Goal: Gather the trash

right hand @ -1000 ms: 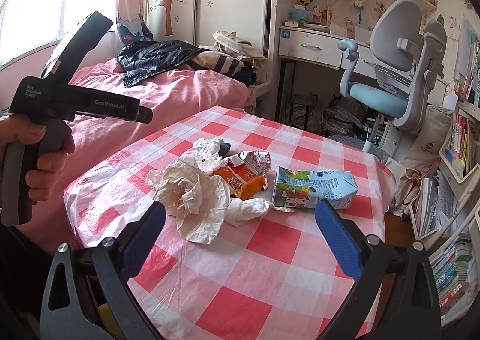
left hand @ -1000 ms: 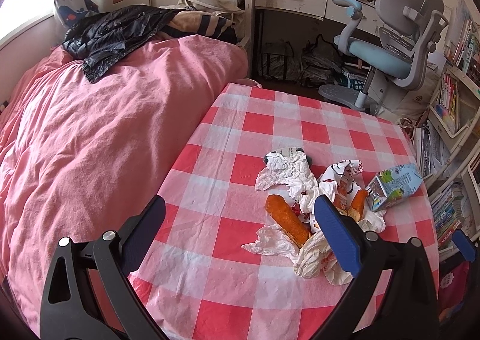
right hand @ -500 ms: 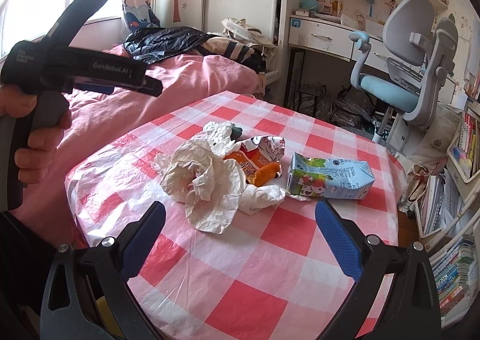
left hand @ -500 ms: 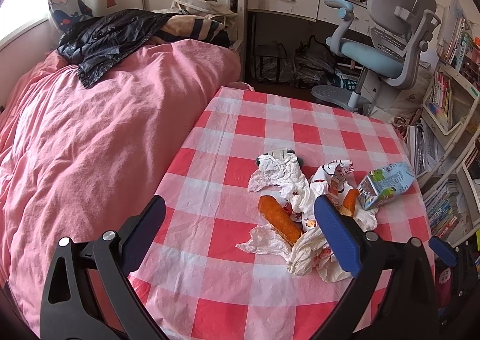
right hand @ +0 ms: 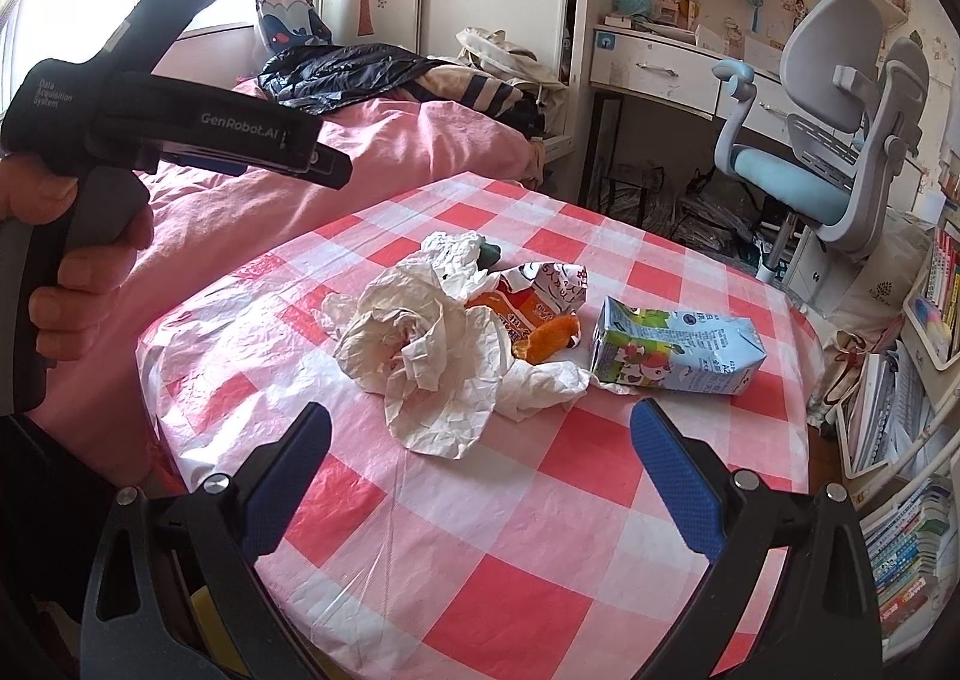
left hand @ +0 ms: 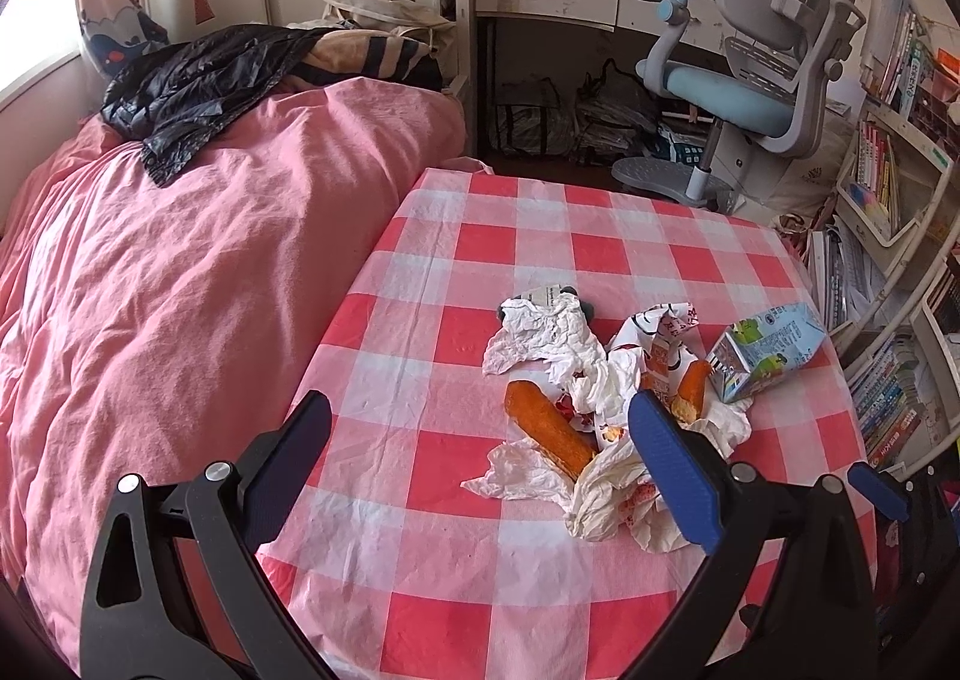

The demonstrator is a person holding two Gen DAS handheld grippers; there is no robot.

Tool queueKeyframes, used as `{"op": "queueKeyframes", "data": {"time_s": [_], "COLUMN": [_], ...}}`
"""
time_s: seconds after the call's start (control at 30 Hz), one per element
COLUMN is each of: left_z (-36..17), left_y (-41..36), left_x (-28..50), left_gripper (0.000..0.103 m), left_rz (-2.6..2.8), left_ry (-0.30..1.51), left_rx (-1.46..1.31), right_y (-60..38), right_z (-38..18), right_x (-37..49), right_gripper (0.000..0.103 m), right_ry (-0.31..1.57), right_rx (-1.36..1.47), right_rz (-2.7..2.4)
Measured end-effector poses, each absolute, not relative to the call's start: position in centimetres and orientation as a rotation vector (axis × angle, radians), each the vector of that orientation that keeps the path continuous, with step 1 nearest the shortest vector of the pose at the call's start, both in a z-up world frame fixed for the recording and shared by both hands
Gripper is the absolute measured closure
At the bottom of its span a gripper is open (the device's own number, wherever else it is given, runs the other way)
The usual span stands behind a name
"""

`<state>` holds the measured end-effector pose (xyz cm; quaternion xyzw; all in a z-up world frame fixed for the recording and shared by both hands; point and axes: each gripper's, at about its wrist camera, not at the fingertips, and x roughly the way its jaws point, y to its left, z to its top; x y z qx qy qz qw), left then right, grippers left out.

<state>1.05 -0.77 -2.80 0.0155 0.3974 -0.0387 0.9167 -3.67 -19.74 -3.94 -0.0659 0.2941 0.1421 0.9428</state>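
A heap of trash lies on the red-and-white checked table [left hand: 540,242] [right hand: 480,530]: crumpled white paper [left hand: 552,332] [right hand: 420,344], orange bread sticks [left hand: 546,428] [right hand: 549,341], a printed snack wrapper [left hand: 660,332] [right hand: 540,290] and a light-blue drink carton [left hand: 762,350] [right hand: 678,353] on its side. My left gripper [left hand: 480,452] hovers open above the near left of the heap, nothing between its fingers. My right gripper [right hand: 480,452] is open too, held short of the crumpled paper. A hand [right hand: 66,260] holds the left gripper's body at the left of the right wrist view.
A bed with a pink duvet [left hand: 180,260] and a black plastic bag [left hand: 204,74] runs along the table's left side. Beyond the table stand a grey-blue desk chair [left hand: 756,92] [right hand: 840,152] and a white desk [right hand: 660,68]. Bookshelves [left hand: 888,188] line the right.
Both grippers have drifted slightly; the trash heap sits a little further left in the left wrist view and larger in the right wrist view. Both stay open, and nothing was picked up.
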Motion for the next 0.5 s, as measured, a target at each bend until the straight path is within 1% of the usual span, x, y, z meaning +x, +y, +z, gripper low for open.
{"op": "queueKeyframes", "data": {"time_s": [0.5], "left_z": [-2.96], "left_y": [-0.97], "left_x": [0.97], "left_gripper": [0.007], "left_rz": [-0.088], "left_ry": [0.822], "left_rx": [0.043], "right_y": [-19.59], "right_z": [-3.99], "right_x": [-3.55], "right_gripper": [0.007], "right_ry": [0.603], "right_rx": [-0.141], "right_rz": [0.295]}}
